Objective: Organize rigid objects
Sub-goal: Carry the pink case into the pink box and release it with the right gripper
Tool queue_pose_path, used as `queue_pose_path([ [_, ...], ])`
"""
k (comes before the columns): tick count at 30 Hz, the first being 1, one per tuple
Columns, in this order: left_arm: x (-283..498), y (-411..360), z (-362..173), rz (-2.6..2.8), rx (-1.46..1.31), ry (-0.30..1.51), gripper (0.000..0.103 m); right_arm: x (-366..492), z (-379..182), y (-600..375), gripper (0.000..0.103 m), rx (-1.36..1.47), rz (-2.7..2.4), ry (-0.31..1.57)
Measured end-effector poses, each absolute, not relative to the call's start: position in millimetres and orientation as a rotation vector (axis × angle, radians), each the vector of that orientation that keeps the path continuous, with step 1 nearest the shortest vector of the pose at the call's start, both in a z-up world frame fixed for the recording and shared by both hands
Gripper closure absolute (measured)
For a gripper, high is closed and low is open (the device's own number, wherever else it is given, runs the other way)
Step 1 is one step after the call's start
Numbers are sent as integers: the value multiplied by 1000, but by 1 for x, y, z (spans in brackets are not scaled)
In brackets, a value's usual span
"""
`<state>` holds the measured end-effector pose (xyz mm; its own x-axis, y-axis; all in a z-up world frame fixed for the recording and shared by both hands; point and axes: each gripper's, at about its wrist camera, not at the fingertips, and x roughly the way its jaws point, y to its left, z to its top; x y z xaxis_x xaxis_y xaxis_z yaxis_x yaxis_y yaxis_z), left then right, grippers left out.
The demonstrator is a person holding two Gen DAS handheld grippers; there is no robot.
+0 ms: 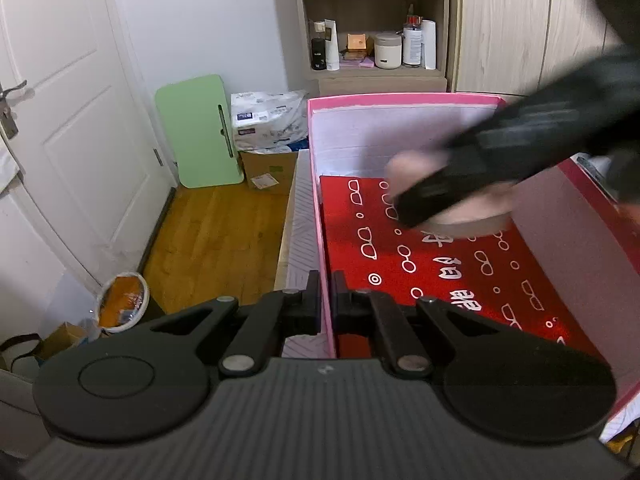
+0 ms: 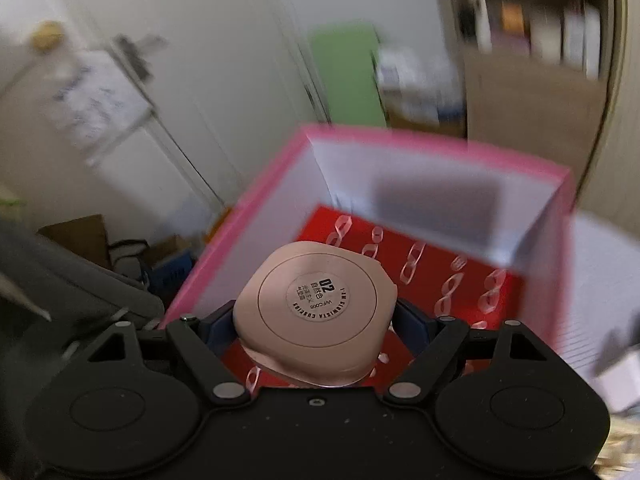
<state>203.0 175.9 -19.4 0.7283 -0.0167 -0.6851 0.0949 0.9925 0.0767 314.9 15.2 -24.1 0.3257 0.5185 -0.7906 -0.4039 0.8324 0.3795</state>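
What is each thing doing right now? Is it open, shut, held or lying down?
Pink box: open, no lid on it.
Left gripper: shut on the pink box's left wall.
Right gripper: shut on the pink compact.
Pink compact: closed, held over the box, label side facing the camera.
Red patterned packet: lying flat on the box's bottom.
White door: shut.

White panelled door [image 1: 60, 120] at left, wooden floor [image 1: 216, 236] below, open shelf unit [image 1: 374, 24] and pale wood-grain wardrobe [image 1: 520, 28] behind.
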Motion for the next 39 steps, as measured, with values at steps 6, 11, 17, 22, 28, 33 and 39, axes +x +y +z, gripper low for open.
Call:
queue_pose_path([
  [6,200,172,-20,-49,125,735,99,363,-70,12,16,318,398,1177],
  [11,200,171,-20,-42,138,731,99,359,-51,-4,15,409,481,1187],
  [17,198,171,-20,-46,141,722,99,292,21,-48,15,376,636,1009],
  [22,196,172,-21,-46,138,714,99,240,48,-110,15,343,622,906],
  [28,195,172,-21,-47,141,706,99,194,19,-165,15,235,437,894],
  [33,195,172,-21,-44,147,707,99,190,-36,-168,23,114,349,982],
  [39,196,171,-21,-41,151,706,99,198,-68,-157,25,-41,294,1023],
])
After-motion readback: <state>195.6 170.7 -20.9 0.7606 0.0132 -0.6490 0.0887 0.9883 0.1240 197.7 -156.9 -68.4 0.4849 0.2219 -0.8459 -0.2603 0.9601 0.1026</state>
